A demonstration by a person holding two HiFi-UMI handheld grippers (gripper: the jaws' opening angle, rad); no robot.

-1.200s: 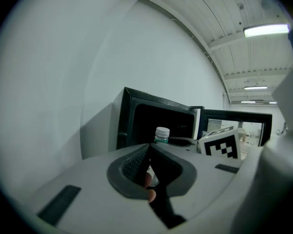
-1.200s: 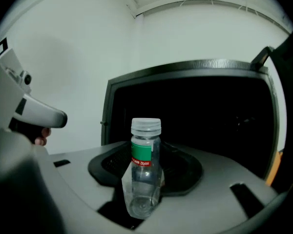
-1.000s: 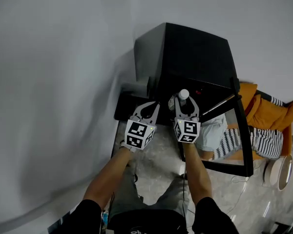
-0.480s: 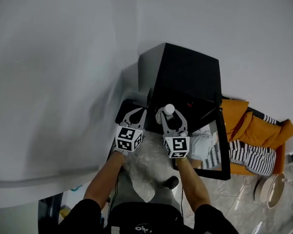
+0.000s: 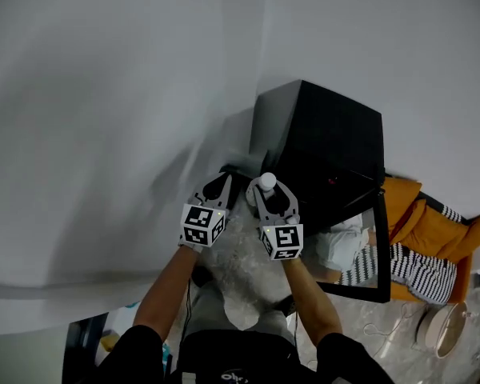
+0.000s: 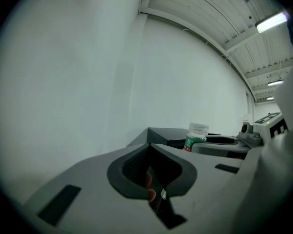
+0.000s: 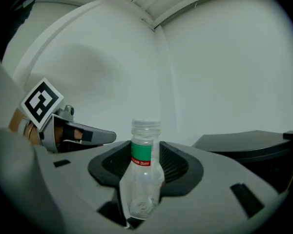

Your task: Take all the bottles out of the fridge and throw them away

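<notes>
Clear bottle [image 7: 142, 177], near black fridge [image 5: 328, 138]
Right gripper [image 5: 267, 189] pinching bottle upright; left gripper [image 5: 218, 185] jaws pressed together.

Left forearm [image 5: 166, 290] and right forearm [image 5: 310, 294] are both stretched out in front, side by side, grippers pointing roughly level. The left gripper [image 5: 221, 184] has its jaws pressed together with nothing in them. The right gripper [image 5: 266, 190], just beside it, is clamped on an upright clear plastic bottle [image 7: 145, 155].
</notes>
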